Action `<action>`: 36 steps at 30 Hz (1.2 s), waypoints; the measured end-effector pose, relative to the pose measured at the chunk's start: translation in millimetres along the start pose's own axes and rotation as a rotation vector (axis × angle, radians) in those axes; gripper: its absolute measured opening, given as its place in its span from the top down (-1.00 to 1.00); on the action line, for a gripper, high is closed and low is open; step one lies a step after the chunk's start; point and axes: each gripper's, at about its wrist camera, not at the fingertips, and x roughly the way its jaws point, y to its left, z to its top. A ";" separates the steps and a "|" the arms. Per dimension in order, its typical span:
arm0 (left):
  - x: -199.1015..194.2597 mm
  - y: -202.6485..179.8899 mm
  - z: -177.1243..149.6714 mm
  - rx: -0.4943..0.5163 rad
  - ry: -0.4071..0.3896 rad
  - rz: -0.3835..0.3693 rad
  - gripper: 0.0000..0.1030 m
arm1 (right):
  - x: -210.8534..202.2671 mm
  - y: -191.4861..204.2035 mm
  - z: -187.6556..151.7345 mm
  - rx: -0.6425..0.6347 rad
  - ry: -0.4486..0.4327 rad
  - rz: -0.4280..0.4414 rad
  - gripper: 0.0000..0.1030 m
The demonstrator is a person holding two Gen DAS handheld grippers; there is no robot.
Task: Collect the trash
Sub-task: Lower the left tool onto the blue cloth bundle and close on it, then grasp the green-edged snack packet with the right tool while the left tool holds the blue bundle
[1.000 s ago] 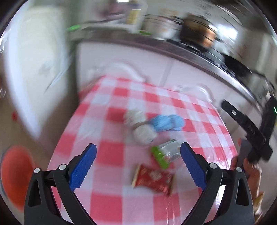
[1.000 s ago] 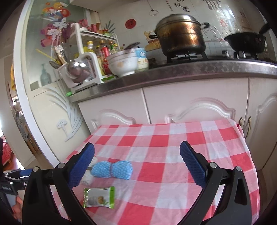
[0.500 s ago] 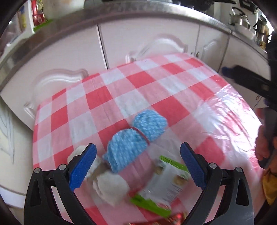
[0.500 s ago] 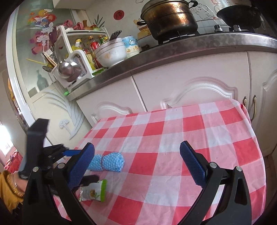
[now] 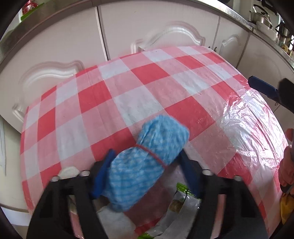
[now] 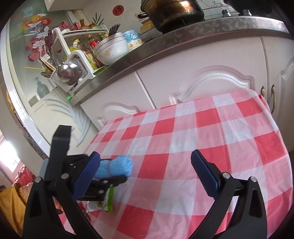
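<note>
A blue checked cloth bundle [image 5: 147,161] tied with a red band lies on the red-and-white checked table [image 5: 139,88]. My left gripper [image 5: 145,172] points down over it, and its jaws are closing, with both blue pads against the bundle's sides. In the right wrist view the same bundle [image 6: 120,165] sits inside the left gripper [image 6: 114,170] at the table's left end. A green-and-white snack wrapper [image 5: 182,204] and white crumpled tissue [image 5: 117,218] lie just below the left fingers. My right gripper [image 6: 147,176] hovers open above the table, holding nothing.
White cabinet doors [image 6: 211,82] stand right behind the table. The counter above holds stacked bowls [image 6: 112,47], a dish rack [image 6: 73,60] and a dark pot [image 6: 172,14]. A person's hand [image 5: 286,165] and the right gripper's finger [image 5: 262,90] are at the table's right edge.
My left gripper swung across the table, dropped onto the blue bundle and narrowed its jaws from wide open to the bundle's sides. The right gripper dipped slightly and rolled.
</note>
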 end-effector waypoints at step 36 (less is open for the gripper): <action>-119.2 54.1 -99.4 -0.517 -0.254 0.135 0.42 | 52.9 88.5 -54.4 -0.210 0.296 0.025 -0.93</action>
